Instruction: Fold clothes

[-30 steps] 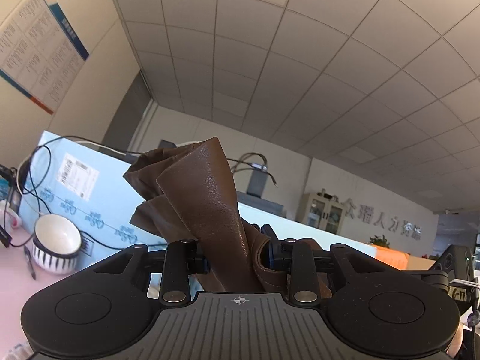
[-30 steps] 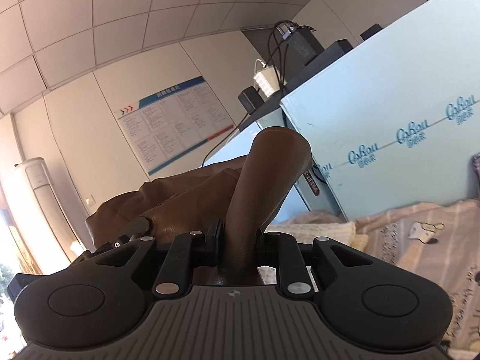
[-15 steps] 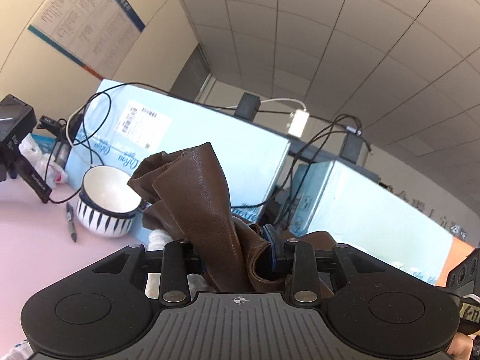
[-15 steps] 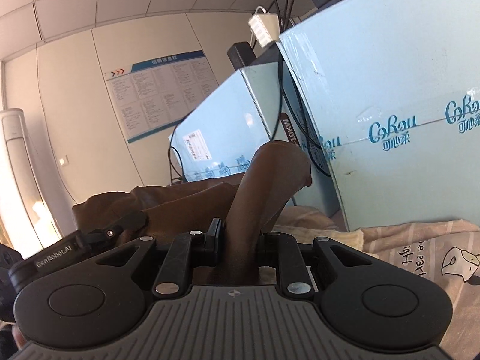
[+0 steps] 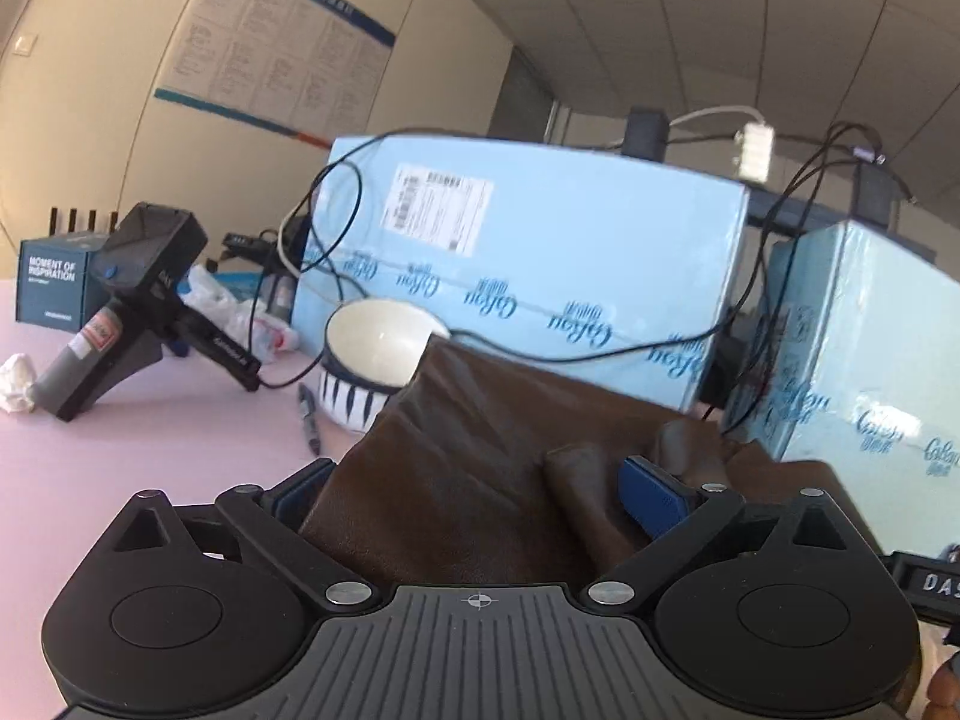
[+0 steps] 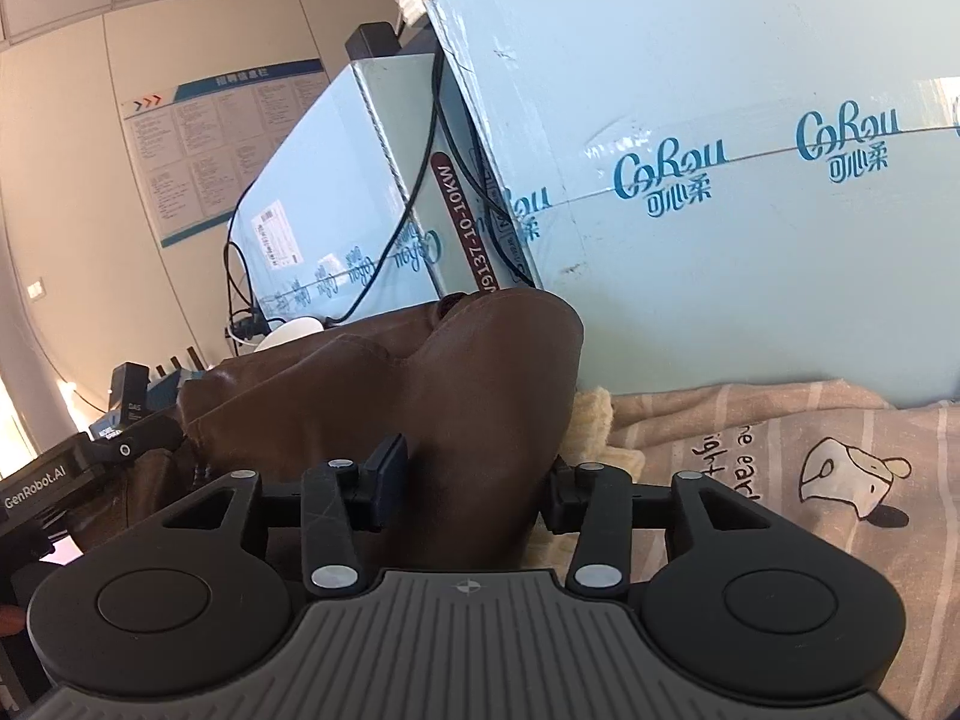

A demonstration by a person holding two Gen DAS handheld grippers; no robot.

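Both grippers are releasing the brown garment (image 5: 480, 480). The left gripper (image 5: 474, 492) has its fingers spread wide and still opening; the right gripper (image 6: 468, 480) is partly open and opening. Cloth lies loose between both pairs, against the blue boxes (image 5: 540, 252) at the surface's far edge.

Risks:
- Stiff folds may spring open.
- Withdrawing fingers may snag cloth.
- The bowl (image 5: 372, 360) touches the garment and may be pushed.

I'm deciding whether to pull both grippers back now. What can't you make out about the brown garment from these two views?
- How the brown garment lies on the table: left wrist view, the gripper's body covers its near edge.
- Fold edges, right wrist view: the garment's own bulge hides them.
- Left gripper's left fingertip: under the fabric. Both jaws are opening.
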